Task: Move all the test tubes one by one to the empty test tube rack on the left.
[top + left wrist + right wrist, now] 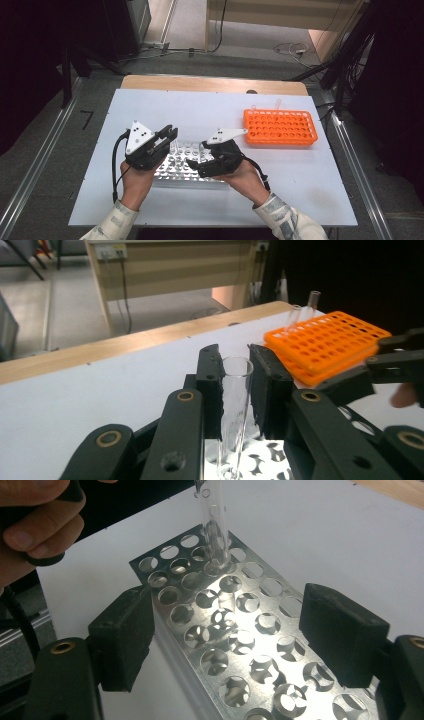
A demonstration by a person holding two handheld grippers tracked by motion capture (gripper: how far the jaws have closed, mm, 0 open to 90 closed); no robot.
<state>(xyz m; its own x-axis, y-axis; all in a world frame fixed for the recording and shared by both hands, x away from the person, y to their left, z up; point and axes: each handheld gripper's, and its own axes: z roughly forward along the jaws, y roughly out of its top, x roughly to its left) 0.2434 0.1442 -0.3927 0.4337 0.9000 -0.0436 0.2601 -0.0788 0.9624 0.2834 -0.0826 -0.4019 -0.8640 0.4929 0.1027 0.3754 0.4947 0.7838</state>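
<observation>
The glass test tube (235, 405) stands almost upright between the two black pads of the left tool (235, 385), which are clamped on its upper part just below the open rim; its lower end dips into a hole of the metal rack (240, 630) near the rack's far end, as the right gripper view shows (215, 535); the holes around it are open, and nothing else stands in the rack. The left hand (135, 175) carries its tool over the rack's left part in the high view (167, 137).

The right tool (225, 635) has its pads wide apart, one on each long side of the rack with the perforated top between them and nothing pressed; in the high view it lies low over the rack's right part (197, 165), held by the right hand (245, 175); its dark arm reaches in at the right of the left gripper view, just beside the tube's tool but apart from it.

Well apart, toward the far right of the white desk (150, 205), sits the orange rack (280, 127), with two clear tubes (302, 312) leaning up at its far edge; a wooden strip (215, 84) borders the desk's far side; beyond it lie grey floor, cables and a pale wooden cabinet (175, 270).
</observation>
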